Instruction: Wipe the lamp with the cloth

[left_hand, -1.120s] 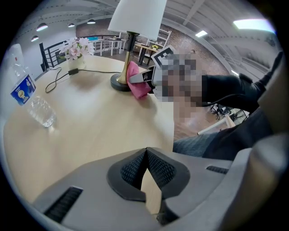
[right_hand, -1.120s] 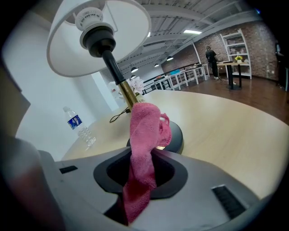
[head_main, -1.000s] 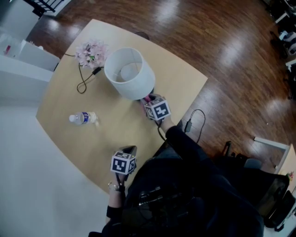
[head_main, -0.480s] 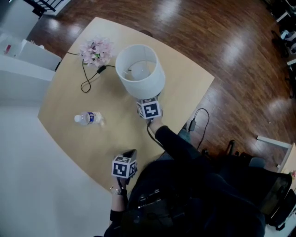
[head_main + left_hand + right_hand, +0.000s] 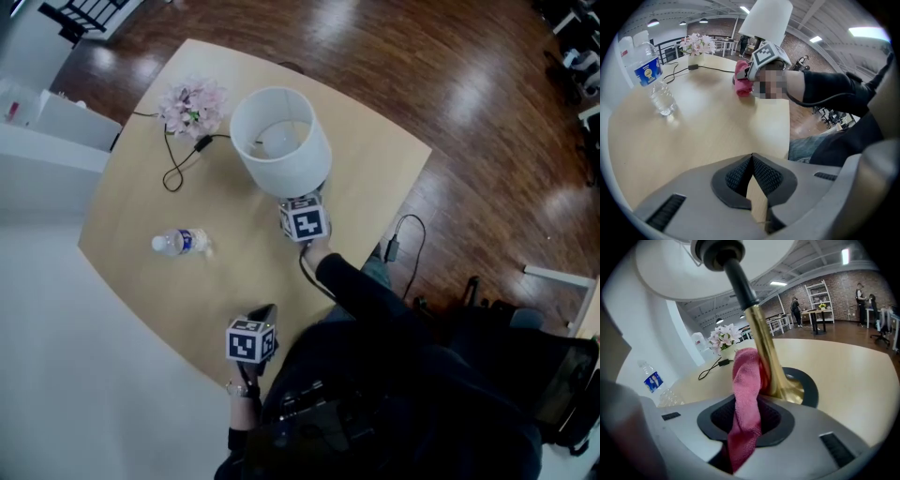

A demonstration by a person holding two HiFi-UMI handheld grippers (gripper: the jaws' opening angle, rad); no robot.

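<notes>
One move: right claw (image 5: 746, 423), gripping the cloth (image 5: 746, 376), has swung in against the lamp (image 5: 759, 338) stem, so wiping proceeds; left claw (image 5: 751, 180) sits closed.

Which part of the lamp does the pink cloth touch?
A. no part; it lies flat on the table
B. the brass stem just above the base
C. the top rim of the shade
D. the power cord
B: in the right gripper view, the cloth, clamped in the right gripper, lies against the brass stem just above the base.
</notes>
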